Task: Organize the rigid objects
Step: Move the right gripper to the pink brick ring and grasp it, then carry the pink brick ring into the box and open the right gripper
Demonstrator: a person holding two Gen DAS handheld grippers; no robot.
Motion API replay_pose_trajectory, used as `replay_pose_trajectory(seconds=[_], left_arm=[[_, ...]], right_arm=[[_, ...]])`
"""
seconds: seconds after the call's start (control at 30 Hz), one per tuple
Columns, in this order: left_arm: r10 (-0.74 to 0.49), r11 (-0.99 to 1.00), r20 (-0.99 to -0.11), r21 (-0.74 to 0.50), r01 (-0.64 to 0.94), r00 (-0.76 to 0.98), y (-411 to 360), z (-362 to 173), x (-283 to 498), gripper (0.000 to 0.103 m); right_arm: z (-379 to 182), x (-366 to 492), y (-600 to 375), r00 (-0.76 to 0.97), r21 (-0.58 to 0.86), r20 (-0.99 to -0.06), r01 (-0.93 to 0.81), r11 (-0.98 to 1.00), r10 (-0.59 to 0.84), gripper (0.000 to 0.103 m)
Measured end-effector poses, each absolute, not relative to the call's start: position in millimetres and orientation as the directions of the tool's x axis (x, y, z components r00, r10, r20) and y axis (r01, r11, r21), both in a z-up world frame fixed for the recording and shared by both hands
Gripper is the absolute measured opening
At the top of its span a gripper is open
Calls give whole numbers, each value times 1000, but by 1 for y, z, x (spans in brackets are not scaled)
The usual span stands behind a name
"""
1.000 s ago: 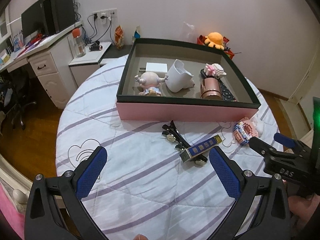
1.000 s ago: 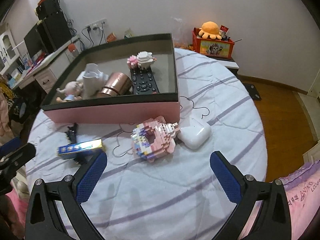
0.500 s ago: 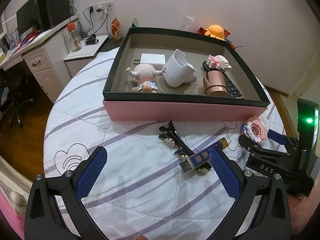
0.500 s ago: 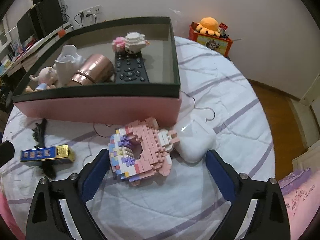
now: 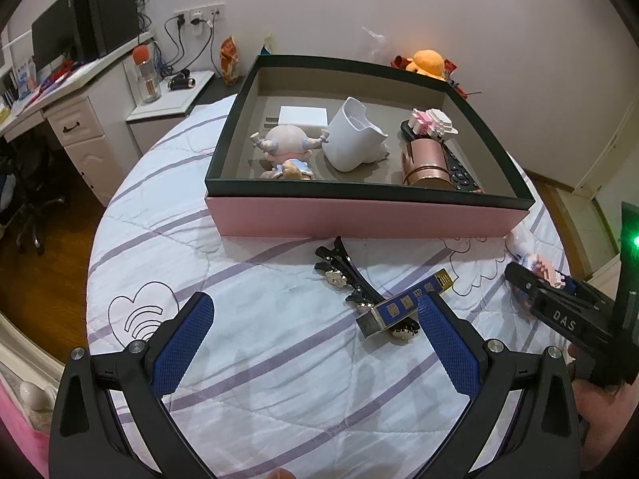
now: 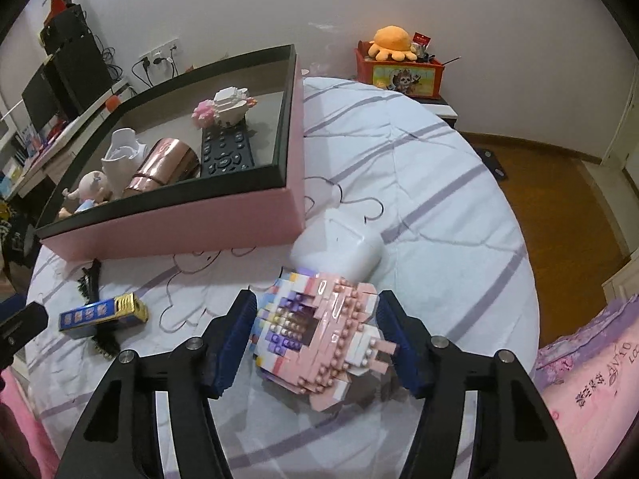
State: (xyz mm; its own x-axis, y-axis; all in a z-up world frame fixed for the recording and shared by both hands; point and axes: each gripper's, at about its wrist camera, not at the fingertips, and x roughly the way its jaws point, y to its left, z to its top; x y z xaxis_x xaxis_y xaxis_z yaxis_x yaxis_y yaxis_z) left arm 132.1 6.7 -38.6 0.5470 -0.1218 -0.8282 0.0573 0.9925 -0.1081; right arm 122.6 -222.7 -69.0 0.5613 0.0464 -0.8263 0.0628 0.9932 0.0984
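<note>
Right now the step in hand is the pick-up of the pink and pastel toy-brick model (image 6: 319, 331), which lies on the white quilted surface with purple stripes (image 6: 419, 183), just in front of the pink box with the dark rim (image 6: 175, 227) and touching a white glossy earbud case (image 6: 339, 247). The right gripper (image 6: 319, 335) straddles the model and its jaws are closing; the blue pads look at or nearly at its sides, though I cannot tell whether they press firmly yet. The left gripper (image 5: 315, 343) stands wide and empty above the surface, near a blue and gold small carton (image 5: 403, 303) lying across black hair clips (image 5: 343, 267).

The model is knobbly, irregular and built of studded bricks, so it may shed pieces under a hard squeeze. Next, I judge, comes a settled grip, a straight lift clear of the earbud case, then a carry over the rim into the box.
</note>
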Motion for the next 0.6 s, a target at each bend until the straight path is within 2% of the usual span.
replay_pose_trajectory(seconds=[0.1, 0.27, 0.6], left_arm=[[-124, 992, -828, -111, 56, 547, 7, -38, 131, 103], [-128, 992, -826, -111, 64, 549, 4, -38, 129, 103], [-125, 992, -825, -106, 67, 550, 4, -36, 125, 103]], right_arm=[[-68, 120, -224, 561, 113, -826, 64, 992, 57, 60], [-68, 119, -226, 555, 117, -829, 56, 992, 66, 60], [-77, 114, -210, 540, 24, -842, 30, 999, 4, 64]])
